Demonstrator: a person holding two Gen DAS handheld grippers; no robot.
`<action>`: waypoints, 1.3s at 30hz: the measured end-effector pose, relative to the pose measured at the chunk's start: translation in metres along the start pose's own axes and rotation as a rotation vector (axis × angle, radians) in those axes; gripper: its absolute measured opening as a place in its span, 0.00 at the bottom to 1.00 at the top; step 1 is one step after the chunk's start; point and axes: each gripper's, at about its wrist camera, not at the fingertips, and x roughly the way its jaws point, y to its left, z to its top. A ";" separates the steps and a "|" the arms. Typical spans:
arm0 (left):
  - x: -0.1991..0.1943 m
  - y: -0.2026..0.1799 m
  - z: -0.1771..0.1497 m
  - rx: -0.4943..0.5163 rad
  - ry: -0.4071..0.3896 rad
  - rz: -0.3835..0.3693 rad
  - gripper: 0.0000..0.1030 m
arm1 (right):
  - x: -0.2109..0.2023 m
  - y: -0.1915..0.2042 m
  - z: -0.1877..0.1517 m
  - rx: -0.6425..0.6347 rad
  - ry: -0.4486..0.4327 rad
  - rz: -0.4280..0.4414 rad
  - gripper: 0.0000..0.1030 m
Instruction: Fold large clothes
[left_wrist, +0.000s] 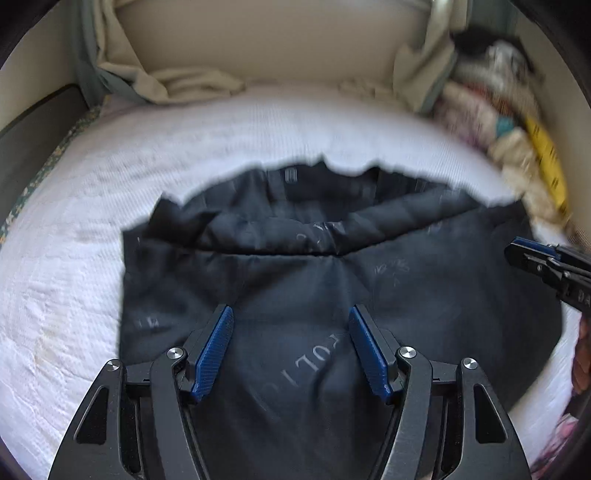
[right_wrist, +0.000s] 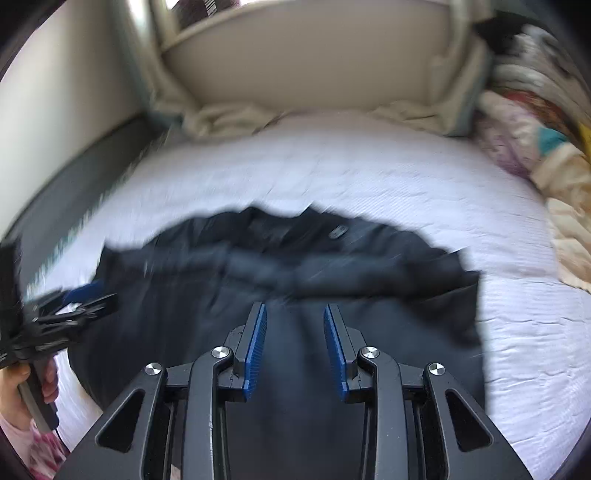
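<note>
A dark navy garment with faint pale lettering lies partly folded on the white bedspread; it also shows in the right wrist view. My left gripper is open and empty, its blue pads above the garment's near part. My right gripper is open and empty, also over the garment's near middle. The right gripper shows at the right edge of the left wrist view. The left gripper shows blurred at the left of the right wrist view. Both views are motion-blurred.
A beige headboard with crumpled cream fabric stands at the far side. A pile of mixed clothes lies at the right of the bed, also in the right wrist view. A dark bed edge runs along the left.
</note>
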 end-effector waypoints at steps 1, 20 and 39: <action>0.004 -0.001 -0.003 0.008 0.003 0.014 0.69 | 0.007 0.003 -0.003 -0.015 0.019 -0.014 0.27; 0.019 -0.002 -0.025 0.046 -0.059 0.072 0.70 | 0.066 0.019 -0.051 -0.168 -0.042 -0.226 0.25; 0.017 -0.002 -0.019 0.046 -0.037 0.076 0.70 | -0.007 -0.053 -0.008 0.067 -0.056 -0.312 0.27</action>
